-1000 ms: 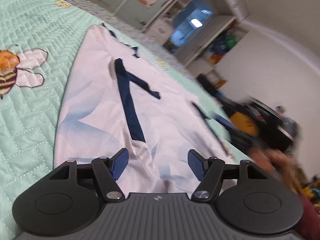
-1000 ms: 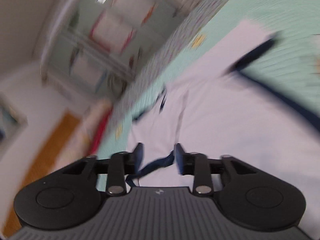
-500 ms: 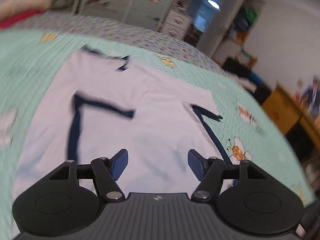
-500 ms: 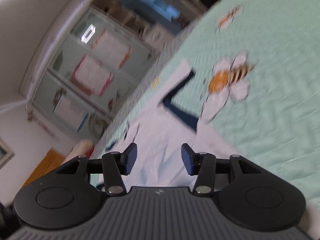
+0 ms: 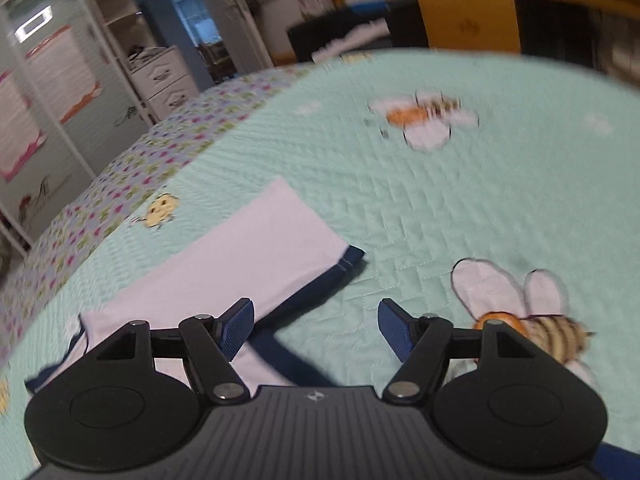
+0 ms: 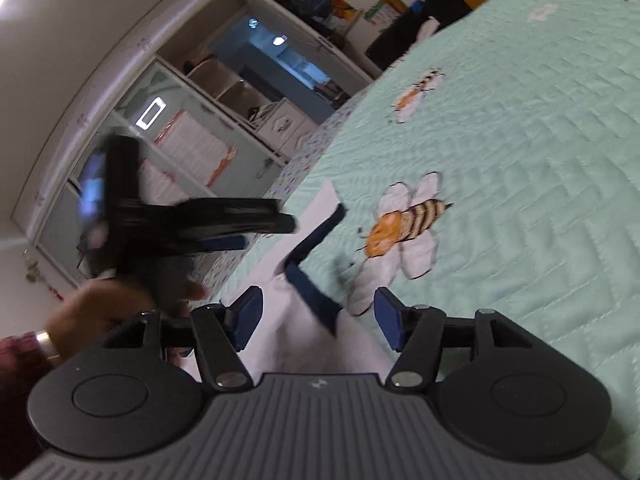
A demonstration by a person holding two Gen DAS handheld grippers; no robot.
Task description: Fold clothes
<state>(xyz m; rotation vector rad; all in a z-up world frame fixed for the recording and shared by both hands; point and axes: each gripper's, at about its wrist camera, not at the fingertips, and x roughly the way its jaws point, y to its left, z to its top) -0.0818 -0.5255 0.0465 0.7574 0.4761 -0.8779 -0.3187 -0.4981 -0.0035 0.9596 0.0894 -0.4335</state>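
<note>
The white jersey with navy-blue trim [image 5: 224, 264] lies flat on the mint-green quilted bedspread [image 5: 420, 208], its navy-cuffed sleeve [image 5: 347, 261] reaching toward the bed's middle and its far side running near the flowered border along the bed's edge. How much of it is already folded cannot be told — only the sleeve and a strip of the body show.

The main risk, as I judge it, is a poor catch: the cloth is thin and lies smooth on the quilt, so a pinch could take the bedspread with it, or take only the top layer and drag the rest askew. The motion blur suggests quick travel, which would make a misplaced pinch likelier.

The left hand-held gripper [image 5: 314, 326] has its jaws wide apart and empty, above the navy side stripe, with the sleeve just ahead and to its left. The right hand-held gripper [image 6: 318, 316] also has its jaws spread and holds nothing; the navy band [image 6: 316, 300] lies between and beyond its fingers, an embroidered bee [image 6: 404, 226] just past it.
</note>
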